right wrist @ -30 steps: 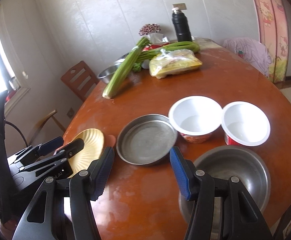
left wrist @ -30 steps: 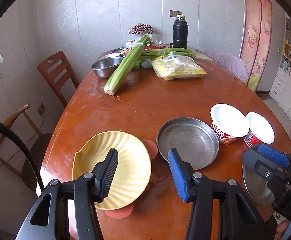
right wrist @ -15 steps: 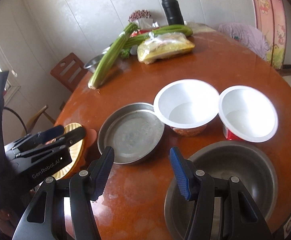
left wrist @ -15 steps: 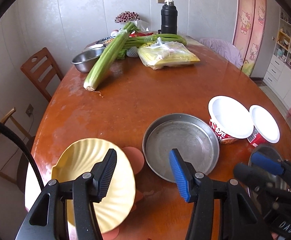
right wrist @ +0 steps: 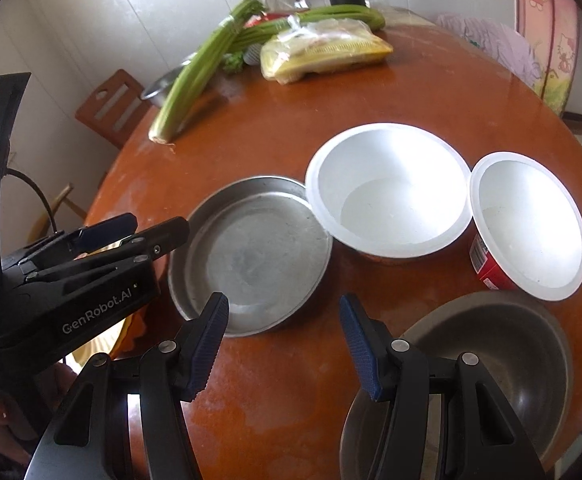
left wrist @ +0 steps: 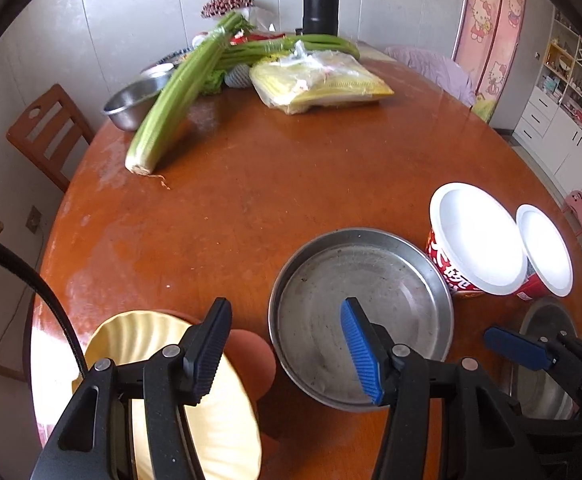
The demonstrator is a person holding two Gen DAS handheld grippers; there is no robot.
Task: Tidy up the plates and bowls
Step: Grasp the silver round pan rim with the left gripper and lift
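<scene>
Left wrist: my left jaws (left wrist: 285,350) spread wide, gripping nothing. Yellow plate (left wrist: 195,408) lies under the left-hand finger, steel pan (left wrist: 361,316) under the right-hand one, both flat on the desk (left wrist: 291,184) (pan rim sits nearest, dead ahead).

Right wrist: my right jaws (right wrist: 285,346) also apart, empty. Steel bowl (right wrist: 503,364) sits just right of them, two white bowls (right wrist: 391,188) beyond. Right hand is nearer the bowl; I'd judge that's its pick.
</scene>
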